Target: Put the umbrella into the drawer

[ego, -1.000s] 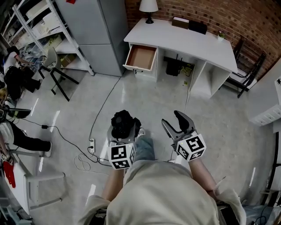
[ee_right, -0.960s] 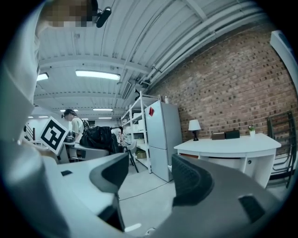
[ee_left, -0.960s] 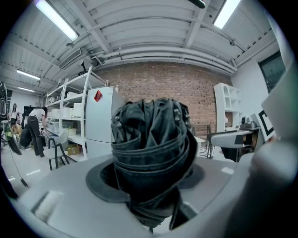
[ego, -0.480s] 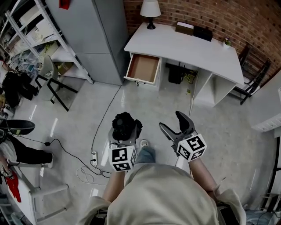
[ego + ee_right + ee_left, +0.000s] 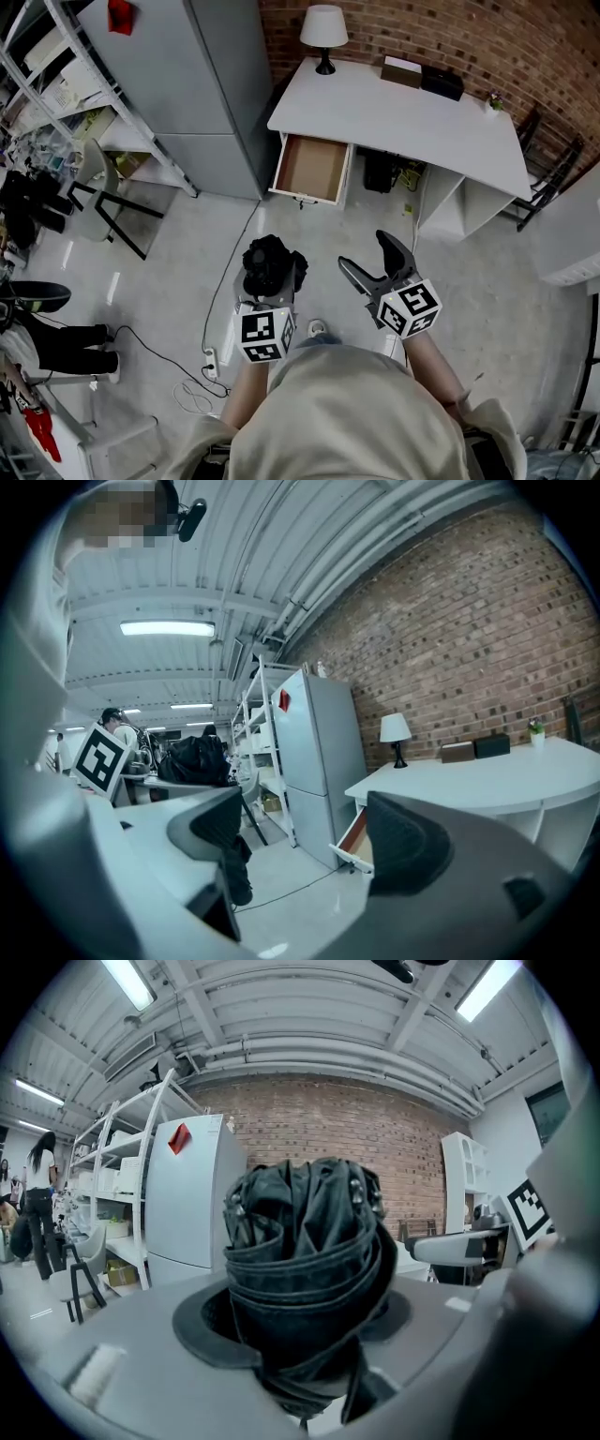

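A folded black umbrella point(image 5: 268, 264) sits between the jaws of my left gripper point(image 5: 270, 274), which is shut on it. In the left gripper view the umbrella point(image 5: 305, 1260) fills the middle, bundled and strapped, and hides most of what lies ahead. My right gripper point(image 5: 366, 255) is beside it, open; its jaws have just been opening and nothing is between them. The open wooden-bottomed drawer point(image 5: 312, 169) juts from the left end of the white desk point(image 5: 412, 117), ahead of both grippers and some way off. The right gripper view shows the same drawer point(image 5: 354, 841) past the right gripper point(image 5: 309, 846).
A grey cabinet point(image 5: 178, 84) stands left of the desk, with white shelving point(image 5: 56, 84) and a chair point(image 5: 108, 183) further left. A lamp point(image 5: 323, 28) and boxes point(image 5: 422, 77) sit on the desk. A cable point(image 5: 225, 272) and power strip point(image 5: 210, 361) lie on the floor.
Both grippers have moved forward toward the desk, so the drawer looks nearer. The right jaws stand wider apart. The umbrella stays in the left gripper.
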A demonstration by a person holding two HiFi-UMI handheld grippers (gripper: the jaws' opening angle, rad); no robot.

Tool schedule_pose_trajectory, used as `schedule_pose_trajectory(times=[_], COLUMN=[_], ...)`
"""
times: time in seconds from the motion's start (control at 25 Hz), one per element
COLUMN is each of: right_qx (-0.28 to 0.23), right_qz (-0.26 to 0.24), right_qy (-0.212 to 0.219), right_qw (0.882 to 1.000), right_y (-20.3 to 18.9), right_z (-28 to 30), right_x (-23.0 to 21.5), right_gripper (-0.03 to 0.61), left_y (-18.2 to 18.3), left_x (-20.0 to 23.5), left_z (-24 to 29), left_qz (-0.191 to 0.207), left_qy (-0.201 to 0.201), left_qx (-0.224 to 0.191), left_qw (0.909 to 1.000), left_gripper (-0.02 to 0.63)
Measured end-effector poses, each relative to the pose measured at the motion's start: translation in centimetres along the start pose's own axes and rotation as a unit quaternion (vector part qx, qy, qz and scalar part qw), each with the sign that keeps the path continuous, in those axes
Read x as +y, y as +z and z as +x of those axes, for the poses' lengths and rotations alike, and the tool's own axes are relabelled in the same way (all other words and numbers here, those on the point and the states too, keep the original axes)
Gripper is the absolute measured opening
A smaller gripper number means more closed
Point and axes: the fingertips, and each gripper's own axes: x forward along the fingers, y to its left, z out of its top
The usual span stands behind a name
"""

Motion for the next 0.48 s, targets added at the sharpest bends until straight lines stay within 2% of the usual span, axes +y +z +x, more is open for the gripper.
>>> schedule_pose_trajectory(times=[0.48], right_qx=[0.007], right_qz=[0.021], right_qy=[-0.038], right_qw=[0.999], right_y=[0.0], right_z=[8.3], right_x=[-4.0], right_gripper=[0.39], left_y=[1.2], left_x=[6.0], left_z=[9.3], left_qz=[-0.009], left_qy=[-0.031], left_qx=[0.003], left_qw=[0.9995], left_gripper=[0.253])
